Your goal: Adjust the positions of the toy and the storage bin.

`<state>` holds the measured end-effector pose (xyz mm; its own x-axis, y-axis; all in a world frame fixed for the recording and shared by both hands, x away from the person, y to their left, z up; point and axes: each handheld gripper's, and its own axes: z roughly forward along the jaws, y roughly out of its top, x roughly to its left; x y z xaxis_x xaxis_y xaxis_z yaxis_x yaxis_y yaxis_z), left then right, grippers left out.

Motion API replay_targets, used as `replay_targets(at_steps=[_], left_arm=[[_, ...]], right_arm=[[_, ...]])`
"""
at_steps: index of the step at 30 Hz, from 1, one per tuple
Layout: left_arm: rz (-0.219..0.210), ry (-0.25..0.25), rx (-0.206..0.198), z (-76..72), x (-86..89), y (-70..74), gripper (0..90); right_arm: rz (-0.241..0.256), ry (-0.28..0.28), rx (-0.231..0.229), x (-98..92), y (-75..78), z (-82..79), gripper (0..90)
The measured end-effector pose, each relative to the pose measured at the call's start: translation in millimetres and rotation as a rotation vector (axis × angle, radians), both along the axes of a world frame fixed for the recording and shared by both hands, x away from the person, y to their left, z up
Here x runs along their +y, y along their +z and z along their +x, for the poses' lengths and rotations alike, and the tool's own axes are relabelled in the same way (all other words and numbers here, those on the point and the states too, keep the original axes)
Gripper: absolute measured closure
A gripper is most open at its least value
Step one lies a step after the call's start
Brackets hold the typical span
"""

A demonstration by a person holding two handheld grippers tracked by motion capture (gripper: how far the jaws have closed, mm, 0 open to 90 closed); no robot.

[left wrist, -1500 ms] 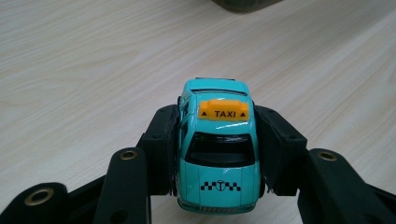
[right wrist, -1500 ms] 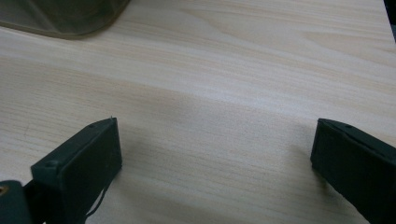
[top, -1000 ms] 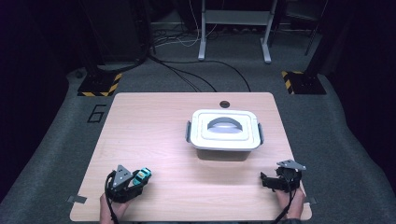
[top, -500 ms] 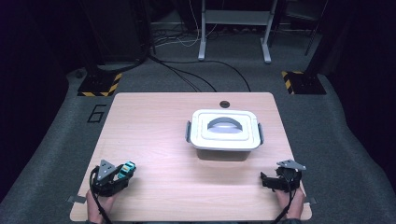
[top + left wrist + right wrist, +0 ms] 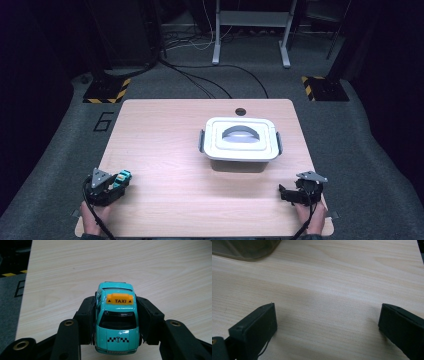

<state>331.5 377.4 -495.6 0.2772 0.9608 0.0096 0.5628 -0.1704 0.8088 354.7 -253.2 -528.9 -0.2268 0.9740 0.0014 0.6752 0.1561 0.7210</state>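
A teal toy taxi (image 5: 116, 322) with an orange TAXI roof sign sits between the jaws of my left gripper (image 5: 116, 326), which is shut on its sides. In the high view that gripper (image 5: 111, 185) and the taxi (image 5: 121, 177) are at the table's front left corner. My right gripper (image 5: 287, 194) rests at the front right of the table. In the right gripper view it (image 5: 327, 327) stands open, jaws wide apart over bare wood. A white lidded box (image 5: 240, 138) with a grey handle and grey side clips stands right of the table's middle.
The wooden table (image 5: 165, 130) has a small round hole (image 5: 241, 111) near its far edge. Part of the box's wall (image 5: 247, 250) shows at the top left of the right gripper view. Grey floor, cables and hazard-striped feet (image 5: 106, 92) surround the table.
My left gripper has drawn back toward the table's front left corner with the taxi held in it. The right gripper and the box have not moved.
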Motion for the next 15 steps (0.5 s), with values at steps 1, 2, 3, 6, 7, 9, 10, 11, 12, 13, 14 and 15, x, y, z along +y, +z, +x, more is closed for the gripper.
replay_targets(at_steps=[1,2,3,6,7,9,10,11,12,13,14,15], left_arm=[[0.004,0.009,0.001,0.8,2.8,-1.0,52.6],[0.003,0.016,0.005,1.6,5.5,-2.2,52.6],[0.003,0.016,0.005,1.6,5.5,-2.2,52.6],[0.011,0.039,0.03,4.9,13.6,-7.4,52.6],[0.011,0.048,0.023,6.0,15.2,-9.3,52.6],[0.009,0.057,0.022,6.7,17.0,-10.6,52.6],[0.007,0.066,0.031,7.7,21.4,-11.6,52.6],[0.005,0.073,0.035,7.9,23.4,-12.1,52.6],[0.0,0.081,0.031,8.2,25.2,-13.3,52.6],[-0.002,0.086,0.032,8.5,27.2,-14.3,52.6],[0.004,0.088,0.04,8.6,29.3,-15.3,52.6],[0.004,0.1,0.038,9.1,30.4,-16.6,52.6]], right_arm=[[0.0,0.0,0.0,0.0,0.0,0.0,1.1],[0.0,0.0,0.0,0.0,0.0,0.0,1.1],[0.0,0.0,0.0,0.0,0.0,0.0,1.1],[0.0,0.0,0.0,0.0,0.0,0.0,1.1],[0.0,0.001,0.0,0.0,0.0,0.0,1.1],[0.0,0.0,0.0,0.0,0.0,0.0,1.1],[0.0,0.0,0.0,0.0,0.0,0.0,1.1],[0.0,0.0,0.0,0.0,0.0,0.0,1.1],[0.0,0.0,0.0,0.0,0.0,0.0,1.1],[0.0,0.0,0.0,0.0,0.0,0.0,1.1],[0.0,0.0,0.0,0.0,0.0,0.0,1.1],[0.0,0.0,0.0,0.0,0.0,0.0,1.1]])
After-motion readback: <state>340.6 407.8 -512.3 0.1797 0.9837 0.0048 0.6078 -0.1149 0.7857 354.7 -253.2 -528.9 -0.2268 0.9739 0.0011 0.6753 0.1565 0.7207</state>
